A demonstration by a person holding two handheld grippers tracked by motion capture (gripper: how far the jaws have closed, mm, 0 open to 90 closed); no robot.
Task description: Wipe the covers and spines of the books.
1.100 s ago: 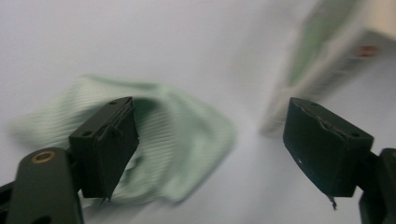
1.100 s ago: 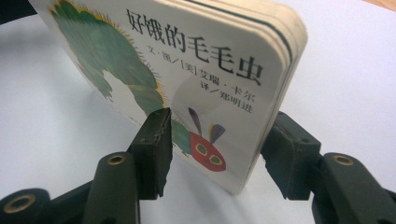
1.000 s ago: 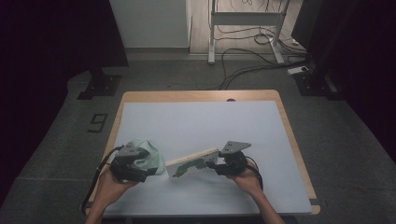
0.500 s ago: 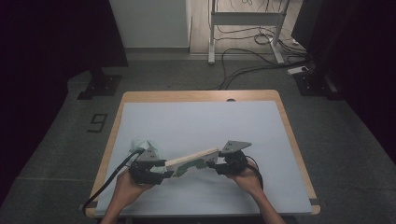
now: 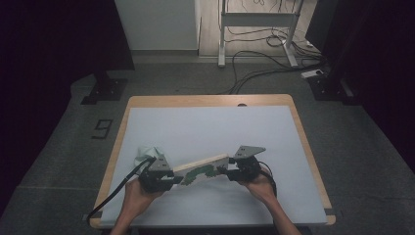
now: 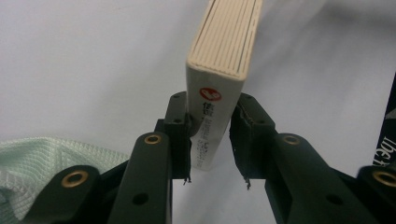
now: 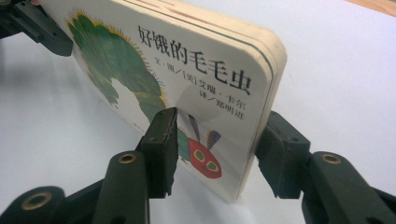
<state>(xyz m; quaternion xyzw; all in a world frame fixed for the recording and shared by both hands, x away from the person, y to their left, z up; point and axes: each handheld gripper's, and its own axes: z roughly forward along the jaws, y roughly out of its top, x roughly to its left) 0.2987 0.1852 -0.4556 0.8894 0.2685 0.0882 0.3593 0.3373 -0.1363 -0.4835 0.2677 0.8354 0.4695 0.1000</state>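
A board book with a green caterpillar on its cover hangs just over the white table top, spanning my two grippers. My left gripper has just been closing. In the left gripper view its pads press on both sides of the book's spine end. My right gripper holds the other end. Its jaws have also been closing, one pad on the cover and one behind the back of the book.
A pale green mesh cloth lies crumpled behind the left hand, also at the lower left of the left gripper view. The table has a wooden rim. Cables and a metal stand are on the floor beyond.
The left hand has moved right, away from the cloth, to the book's free end, and its jaws have closed on it. The right hand and the book have stayed put.
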